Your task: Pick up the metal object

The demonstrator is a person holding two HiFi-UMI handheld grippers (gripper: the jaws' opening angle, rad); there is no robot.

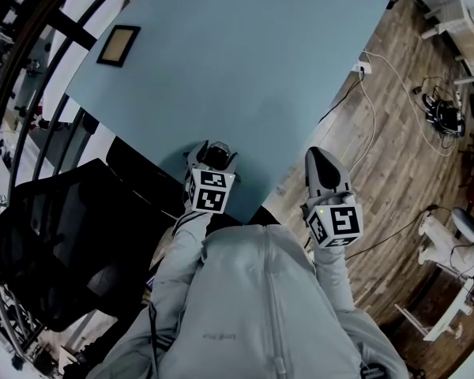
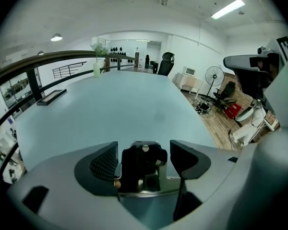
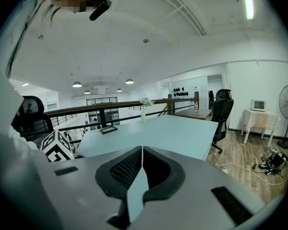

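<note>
- Between the spread jaws of our left hand-held gripper (image 2: 144, 148) sits the metal object (image 2: 143, 174), a dark block on a bright flat plate, resting on the bench (image 2: 110, 109) near its near edge.
- Neither pad seems to press on it; a gap shows on the right-jaw side, while the left pad lies just beside the block.
- We judge its plate runs across the jaw gap, so closing squarely should catch the block.
- Our right hand-held gripper (image 3: 141, 152) has its jaws pressed together with nothing in them, off to the right of the left one and apart from the object, so the left is clearly nearer.
</note>
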